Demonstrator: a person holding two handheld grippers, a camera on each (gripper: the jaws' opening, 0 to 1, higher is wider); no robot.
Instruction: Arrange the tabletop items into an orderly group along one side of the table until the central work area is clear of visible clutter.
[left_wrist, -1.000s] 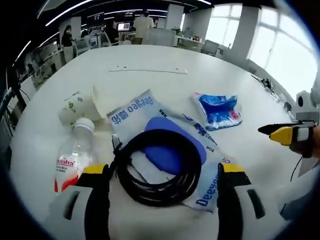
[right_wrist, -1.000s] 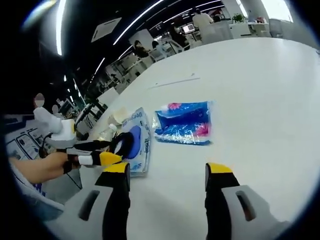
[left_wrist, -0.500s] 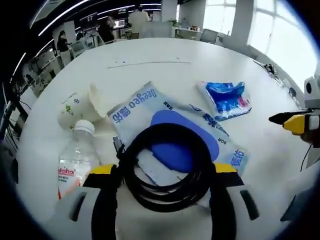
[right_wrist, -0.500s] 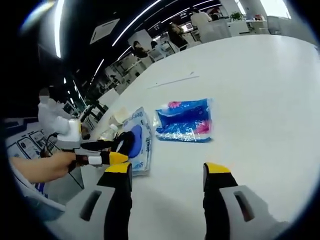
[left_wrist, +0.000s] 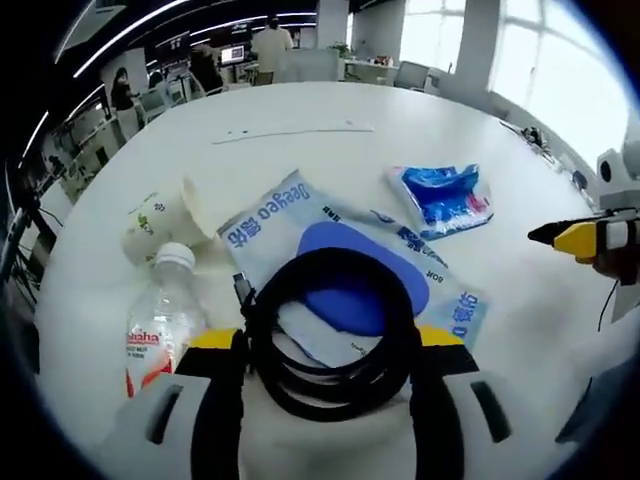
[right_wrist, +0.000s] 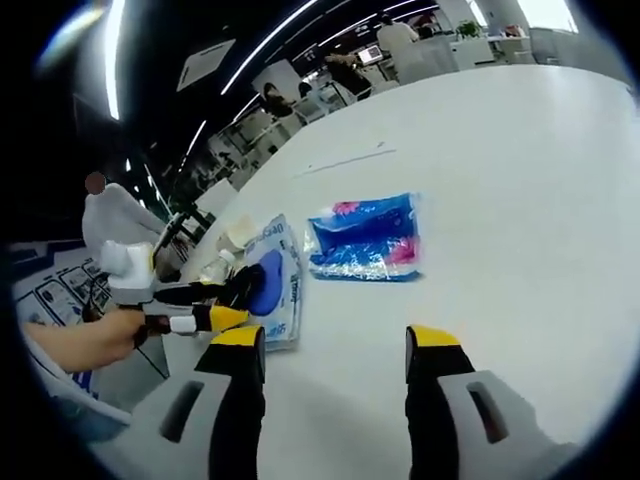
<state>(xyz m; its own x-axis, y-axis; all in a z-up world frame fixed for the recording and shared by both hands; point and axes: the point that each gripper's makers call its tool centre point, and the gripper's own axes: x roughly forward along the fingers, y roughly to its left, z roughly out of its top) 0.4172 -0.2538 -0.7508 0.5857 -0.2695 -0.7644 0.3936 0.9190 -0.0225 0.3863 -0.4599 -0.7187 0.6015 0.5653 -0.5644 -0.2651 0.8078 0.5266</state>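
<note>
Left gripper view: left tool (left_wrist: 328, 345) brackets cable coil (left_wrist: 330, 330) lower centre, grip uncertain; right tool (right_wrist: 335, 345) spread, empty; tabletop (left_wrist: 300, 110) uncleared.

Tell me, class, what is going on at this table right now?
A person with a gripper in each hand is tidying a white table. The left gripper has its jaws around a coiled black cable lying on a large blue and white pouch. The right gripper is open over bare table. A water bottle, a tipped paper cup and a small blue packet lie nearby.
</note>
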